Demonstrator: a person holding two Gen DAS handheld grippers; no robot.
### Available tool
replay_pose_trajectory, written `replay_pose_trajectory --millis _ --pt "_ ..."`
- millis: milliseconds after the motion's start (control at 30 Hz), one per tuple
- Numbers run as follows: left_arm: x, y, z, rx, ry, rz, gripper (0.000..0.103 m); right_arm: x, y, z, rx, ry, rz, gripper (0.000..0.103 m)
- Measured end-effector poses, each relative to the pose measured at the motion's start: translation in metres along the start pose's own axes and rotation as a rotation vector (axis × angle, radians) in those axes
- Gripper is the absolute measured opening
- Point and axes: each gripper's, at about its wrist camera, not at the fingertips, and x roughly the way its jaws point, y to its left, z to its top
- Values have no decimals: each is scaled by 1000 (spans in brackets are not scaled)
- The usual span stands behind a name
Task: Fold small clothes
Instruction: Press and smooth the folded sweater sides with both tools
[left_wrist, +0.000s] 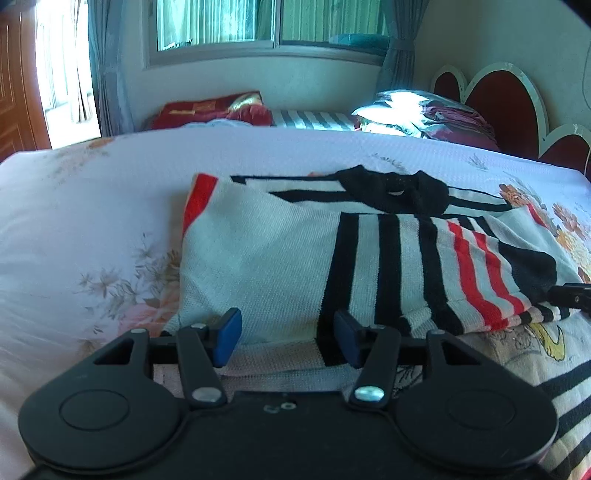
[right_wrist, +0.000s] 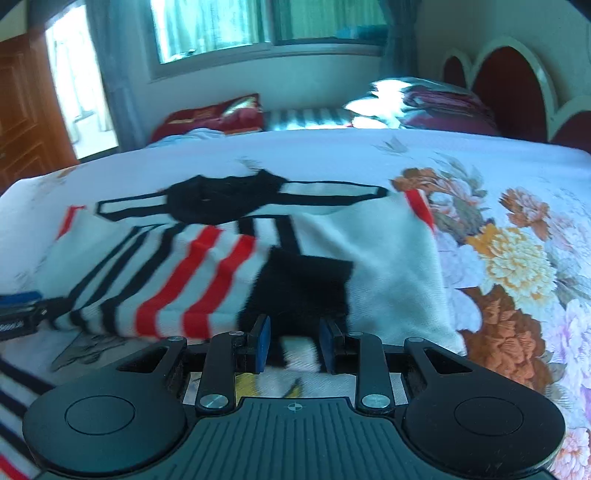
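Left tongs (left_wrist: 286, 338): jaws apart, nothing pinched, the near hem of the striped shirt (left_wrist: 280, 258) lying between the pads. I see the shirt spread on the floral bedsheet (left_wrist: 74, 206), black collar (left_wrist: 391, 190) at the far side, both sleeves folded inward over the body. Right tongs (right_wrist: 294, 343): jaws parted over the black sleeve cuff (right_wrist: 299, 284), not clamping it as far as I can tell. Risk: if I close on only the top layer, the folded sleeve drags open and the fold is lost.
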Motion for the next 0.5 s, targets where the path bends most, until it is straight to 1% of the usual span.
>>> replay_pose_trajectory --millis 100,267,400,500 --pt "-10 -2 -1 -10 -14 -4 54 -3 7 -3 -8 -3 18 29" --pt "-26 -14 4 -8 -39 -41 54 -6 14 1 -15 -18 39 29" --pt "-37 -28 4 -10 -29 -87 54 -14 19 2 -26 -18 87 29" --pt "-43 -39 -4 -3 -9 -120 55 -21 27 -6 -43 -3 119 29"
